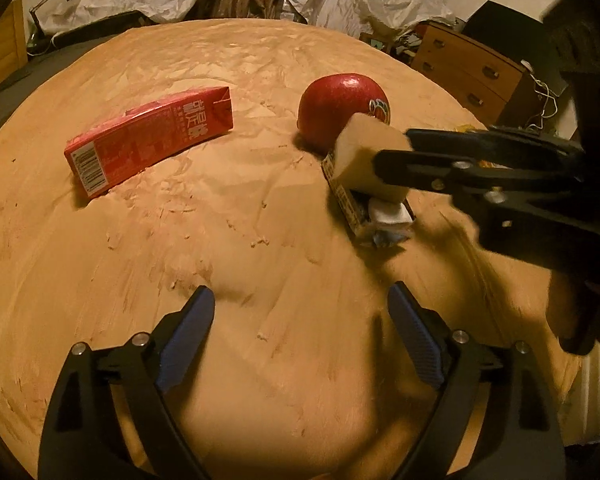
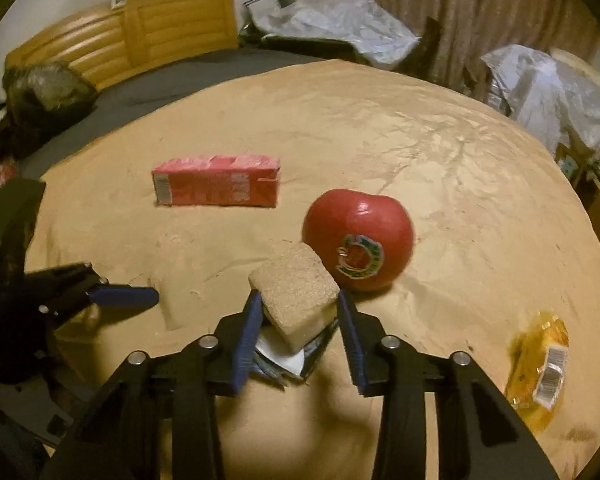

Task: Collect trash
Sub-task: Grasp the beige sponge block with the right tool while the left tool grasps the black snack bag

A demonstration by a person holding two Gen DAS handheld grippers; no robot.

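The right gripper [image 2: 298,316] straddles a tan sponge block [image 2: 296,288] that lies on top of a torn-open small carton [image 2: 288,356] stuffed with white paper; its jaws sit close against the block's two sides, and whether they already pinch it cannot be told for certain. The left gripper [image 1: 300,312] hovers low over the tan cloth [image 1: 240,208] with jaws spread wide and nothing between them. A red drink carton [image 1: 148,140] lies flat, well apart to the left; a red apple [image 2: 358,238] with a sticker stands just beyond the block, nearly touching it; a yellow wrapper [image 2: 540,360] lies near the cloth's right edge.

Probable risks: the block may lift alone and leave the torn carton behind, since the pads appear to bear on the sponge only; the soft sponge may compress and slip; a forward push would roll the apple; the loose cloth may drag.
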